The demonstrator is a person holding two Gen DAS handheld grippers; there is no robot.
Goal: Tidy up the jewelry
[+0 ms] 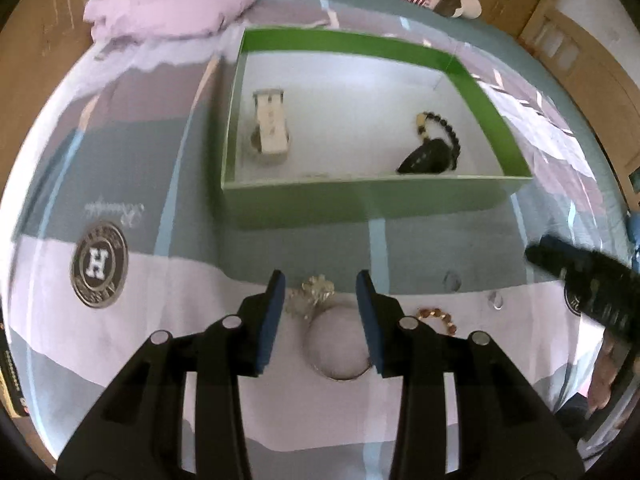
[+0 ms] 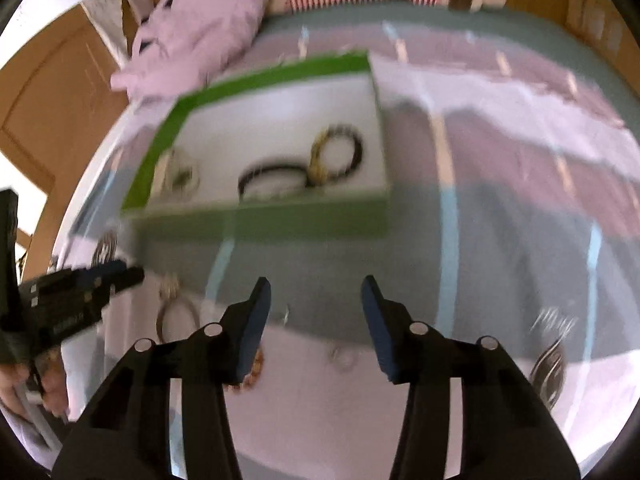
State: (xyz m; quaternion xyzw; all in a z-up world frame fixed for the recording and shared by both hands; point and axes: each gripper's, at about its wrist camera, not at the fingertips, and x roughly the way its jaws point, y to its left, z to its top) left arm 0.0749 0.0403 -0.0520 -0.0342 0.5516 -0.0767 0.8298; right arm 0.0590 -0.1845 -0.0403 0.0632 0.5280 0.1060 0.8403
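Silver bangle (image 1: 338,354) with crystal cluster: on the bedspread (image 1: 132,160) in front of the green box (image 1: 372,196), lying between your left gripper (image 1: 320,292) fingers, which stand apart, not touching it. Beaded bracelet (image 1: 438,318): just right of it. Box holds a white piece (image 1: 270,130) and black beads (image 1: 442,136). Your right gripper (image 2: 316,292): spread wide, empty, above the bedspread.

Both grippers are black plastic, with silver round pins at the joints and blue-padded fingers (image 1: 272,320).
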